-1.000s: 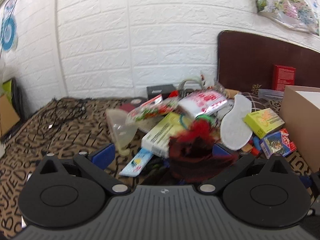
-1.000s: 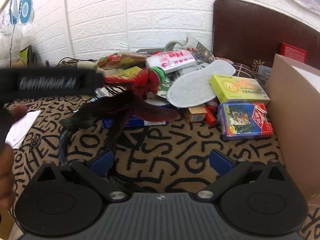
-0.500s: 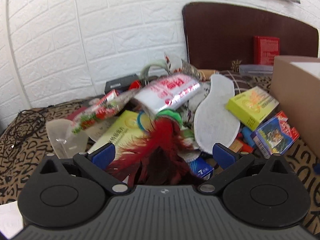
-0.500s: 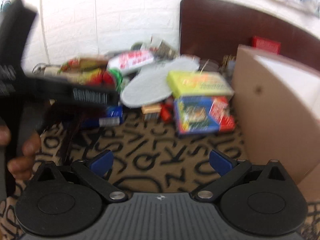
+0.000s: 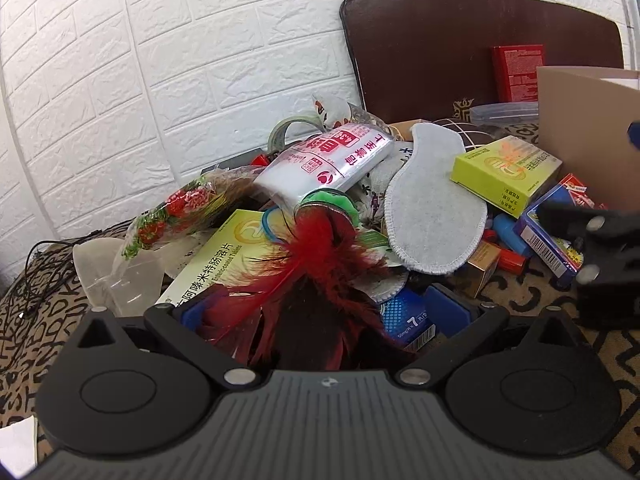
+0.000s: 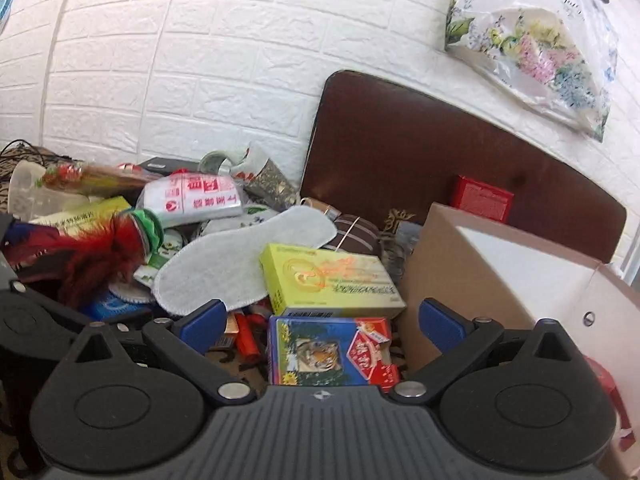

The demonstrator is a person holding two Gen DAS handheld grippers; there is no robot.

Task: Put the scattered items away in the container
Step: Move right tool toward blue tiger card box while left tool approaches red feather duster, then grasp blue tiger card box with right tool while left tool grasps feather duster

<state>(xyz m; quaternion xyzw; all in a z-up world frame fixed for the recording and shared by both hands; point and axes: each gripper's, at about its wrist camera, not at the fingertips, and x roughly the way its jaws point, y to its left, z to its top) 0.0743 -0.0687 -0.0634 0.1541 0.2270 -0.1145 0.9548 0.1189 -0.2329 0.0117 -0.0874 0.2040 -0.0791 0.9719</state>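
My left gripper [image 5: 320, 312] is open, its blue pads on either side of the dark red feathers of a shuttlecock [image 5: 312, 248] with a green base, which lies against the pile. My right gripper [image 6: 320, 320] is open and empty, right above a blue card box with a tiger [image 6: 328, 350]. A yellow-green medicine box [image 6: 328, 280] and a grey insole [image 6: 236, 260] lie just beyond it. The open cardboard box [image 6: 500, 276] stands at the right; it also shows in the left wrist view [image 5: 580, 120]. The shuttlecock [image 6: 100, 256] appears at the left of the right wrist view.
The pile holds a white and red packet [image 5: 332, 160], a long yellow box [image 5: 216, 260], a snack bag [image 5: 180, 208] and a clear plastic cup [image 5: 108, 276]. A dark headboard [image 6: 420, 152] and white brick wall stand behind. Cables [image 5: 44, 264] lie at far left.
Both grippers have moved forward and right toward the pile. The left one has closed in around the feathers. The right one now hovers over the card box beside the cardboard box.
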